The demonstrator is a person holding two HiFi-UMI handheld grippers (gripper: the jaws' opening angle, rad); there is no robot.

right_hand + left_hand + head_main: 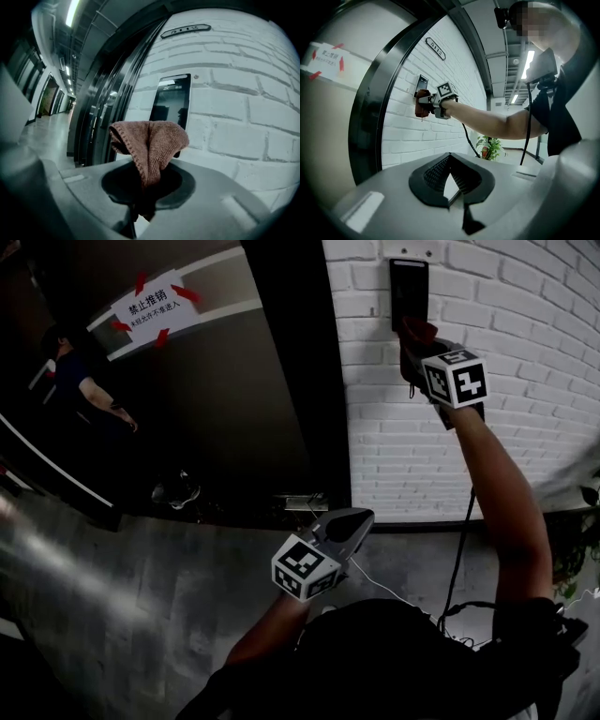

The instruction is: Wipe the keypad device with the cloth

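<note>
Right gripper view showed the right hand-held gripper (pixel 143 206) clamped shut on a brown cloth (pixel 150 140), whose folded bulk stood up out of the jaws at frame centre. Just behind the cloth, the dark keypad (pixel 171 101) was mounted upright on a white brick wall (pixel 243 117). The cloth overlapped the keypad's lower edge, but that view did not show whether they touched. In the head view this gripper was at the upper right, with the cloth at the keypad's bottom end. The left hand-held gripper (pixel 450 157) had its jaws together at the tips with nothing between them. In the head view it hung low at centre, well apart from the keypad. A dark door (pixel 216 409) with a taped notice (pixel 155 301) filled the upper left.
</note>
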